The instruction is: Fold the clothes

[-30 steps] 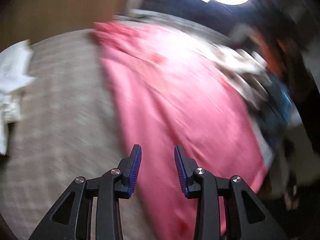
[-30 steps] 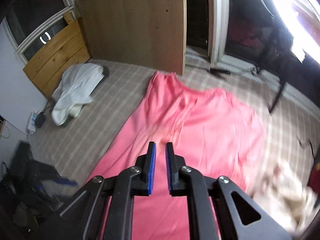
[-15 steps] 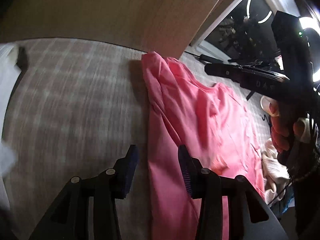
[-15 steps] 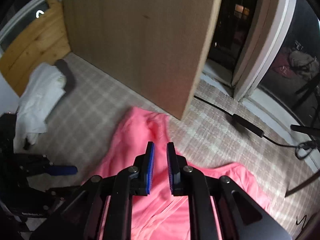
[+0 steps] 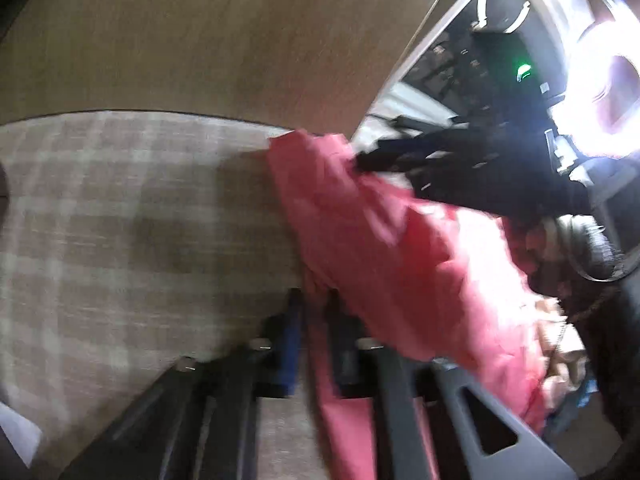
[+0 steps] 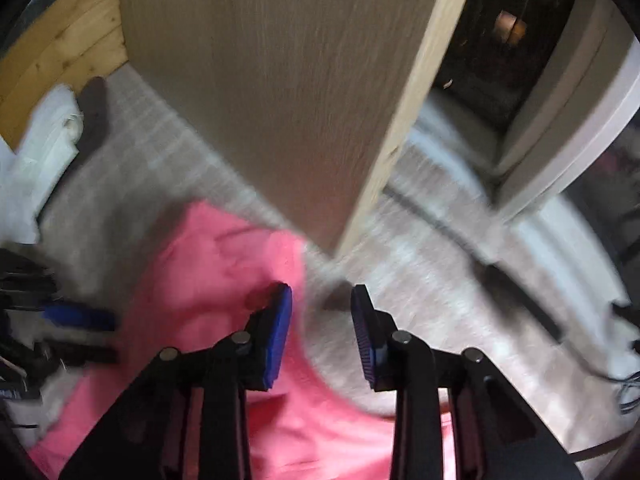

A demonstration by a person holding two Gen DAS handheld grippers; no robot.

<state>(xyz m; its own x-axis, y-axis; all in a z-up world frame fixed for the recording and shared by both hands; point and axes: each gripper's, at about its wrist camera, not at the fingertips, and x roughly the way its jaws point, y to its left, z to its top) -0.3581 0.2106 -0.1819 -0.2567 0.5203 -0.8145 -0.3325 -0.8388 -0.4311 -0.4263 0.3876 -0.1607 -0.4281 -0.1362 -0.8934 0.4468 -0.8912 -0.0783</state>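
A pink garment (image 5: pixel 384 248) lies spread on a beige checked cover (image 5: pixel 120 220). In the left wrist view my left gripper (image 5: pixel 316 320) is closing, its jaws narrow with the garment's left edge pinched between the pads. My right gripper (image 6: pixel 322 316) is opening over the garment's (image 6: pixel 208 280) far corner. Its left pad rests above the pink edge, its right pad above the bare cover, and nothing is gripped. The right gripper (image 5: pixel 400 156) also shows in the left wrist view as a dark blur at that far corner.
An upright wooden board (image 6: pixel 280 100) stands just beyond the garment's far end. A white cloth (image 6: pixel 44 148) lies at the left by wooden slats. A black cable (image 6: pixel 520 292) runs across the cover at the right. Cream clothing (image 5: pixel 560 344) is heaped at the garment's right side.
Both grippers moved toward the garment's far end near the board and came lower. The left jaws went from wide apart to pinching the pink edge. The right jaws spread apart.
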